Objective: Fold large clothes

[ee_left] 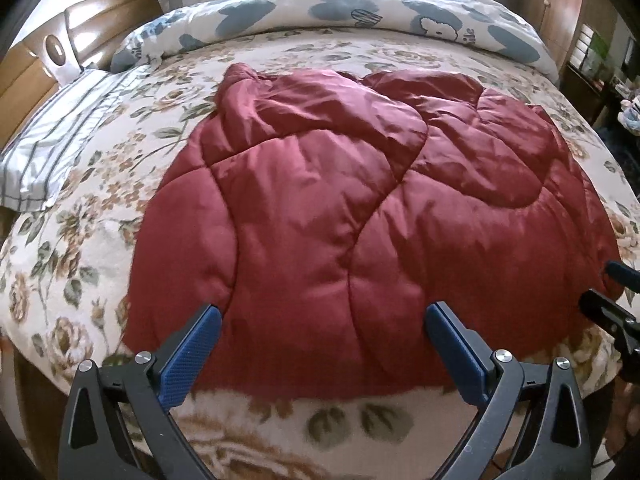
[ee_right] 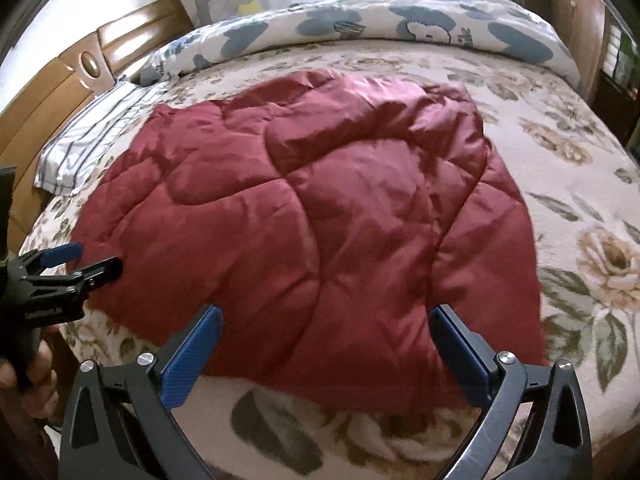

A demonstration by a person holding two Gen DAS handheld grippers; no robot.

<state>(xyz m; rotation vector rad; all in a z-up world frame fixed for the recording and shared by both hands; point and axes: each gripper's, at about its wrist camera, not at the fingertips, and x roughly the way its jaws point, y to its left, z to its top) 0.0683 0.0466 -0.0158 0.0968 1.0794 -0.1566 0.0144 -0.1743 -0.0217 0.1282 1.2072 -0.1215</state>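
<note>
Red quilted coat (ee_left: 340,208): spread on floral blanket (ee_left: 80,248), ahead of my left tongs (ee_left: 323,320) and right tongs (ee_right: 326,320), both spread wide, empty.

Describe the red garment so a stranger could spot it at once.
Start at the bed with the floral blanket, wooden headboard to the left. In its middle, reaching to the near edge, lies the jacket, spread flat just ahead of both open claws. It is the only dark red, shiny, quilted piece; the striped pillow and the blue-patterned duvet are pale.
</note>
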